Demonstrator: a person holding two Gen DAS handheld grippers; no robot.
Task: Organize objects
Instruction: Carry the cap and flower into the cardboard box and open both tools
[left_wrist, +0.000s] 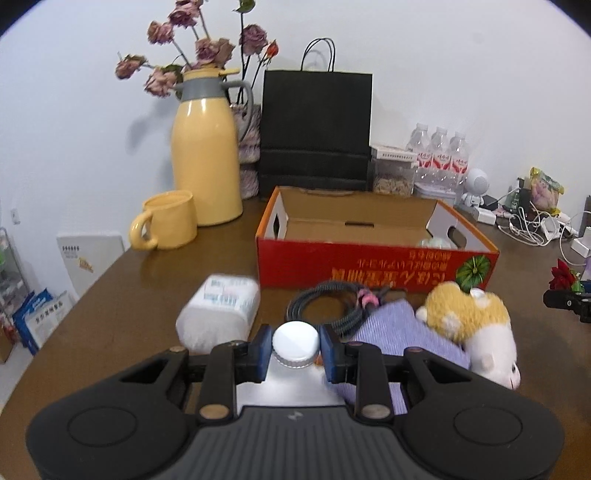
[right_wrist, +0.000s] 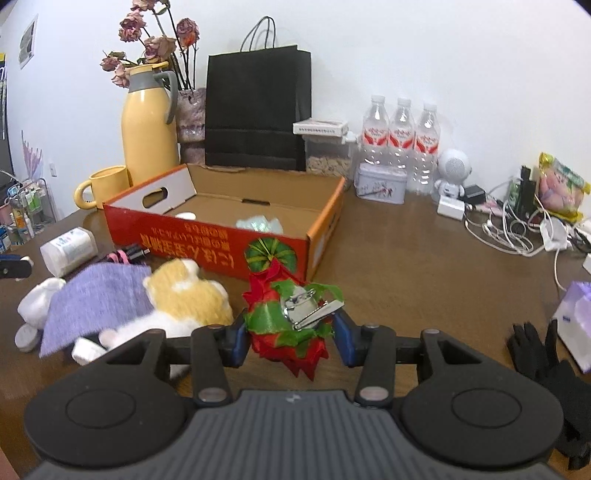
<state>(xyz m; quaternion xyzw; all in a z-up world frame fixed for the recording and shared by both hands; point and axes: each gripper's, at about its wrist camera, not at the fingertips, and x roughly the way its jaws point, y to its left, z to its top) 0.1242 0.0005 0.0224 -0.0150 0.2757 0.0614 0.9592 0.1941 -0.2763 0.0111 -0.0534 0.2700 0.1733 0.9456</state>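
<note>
My left gripper (left_wrist: 295, 347) is shut on a white bottle (left_wrist: 291, 384); its blue pads (left_wrist: 263, 350) press on both sides just below the white cap. My right gripper (right_wrist: 291, 332) is shut on a red and green ribbon flower (right_wrist: 284, 325) with a metal clip, lifted off the brown table (right_wrist: 406, 266). An open red cardboard box (left_wrist: 369, 266) (right_wrist: 207, 240) stands ahead of both, with small pale items inside. In front of the box lie a white tissue pack (left_wrist: 221, 310), a coiled black cable (left_wrist: 325, 299), a purple cloth (left_wrist: 399, 325) and an orange-and-white plush toy (left_wrist: 469, 317) (right_wrist: 192, 295).
A yellow jug (left_wrist: 207, 155), a yellow mug (left_wrist: 166, 225) and a black paper bag (left_wrist: 314, 129) stand behind the box. Water bottles (right_wrist: 402, 136), a tin (right_wrist: 380, 182), chargers with tangled cables (right_wrist: 509, 229), black gloves (right_wrist: 546, 354) and a purple bag (right_wrist: 576, 317) fill the right side.
</note>
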